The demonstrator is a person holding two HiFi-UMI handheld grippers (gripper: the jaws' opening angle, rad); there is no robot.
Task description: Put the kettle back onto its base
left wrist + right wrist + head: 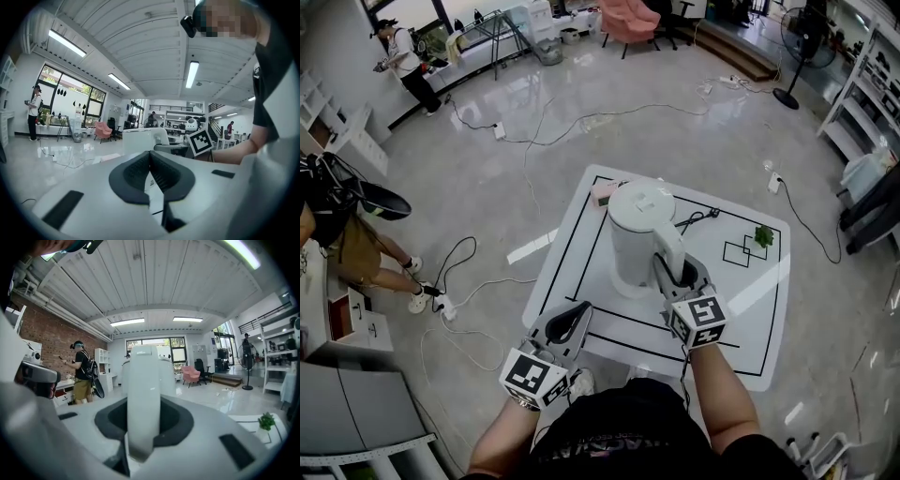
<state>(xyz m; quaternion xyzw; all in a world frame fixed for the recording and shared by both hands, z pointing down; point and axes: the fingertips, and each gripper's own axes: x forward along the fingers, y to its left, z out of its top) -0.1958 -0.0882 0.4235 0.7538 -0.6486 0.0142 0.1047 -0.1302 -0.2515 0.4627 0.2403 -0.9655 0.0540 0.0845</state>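
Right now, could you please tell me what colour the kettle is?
White kettle; clearest in the head view.

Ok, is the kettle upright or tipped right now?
Upright: the kettle has its lid facing straight up in the head view, and its handle runs vertically between the jaws of the right hand-held gripper.

Bright, even indoor light throughout; long ceiling tubes (193,75) burn white in both gripper views, and daylight comes in through tall windows (65,101) at the far wall; the glossy floor (619,103) throws back pale patches of glare; the white table (572,244) carries a soft streak of reflected light and only faint shadows; both gripper views bulge strongly, with black vignetted corners; the kettle (143,394), close to the lens, is soft, the distance sharper; the head view bends at its edges.
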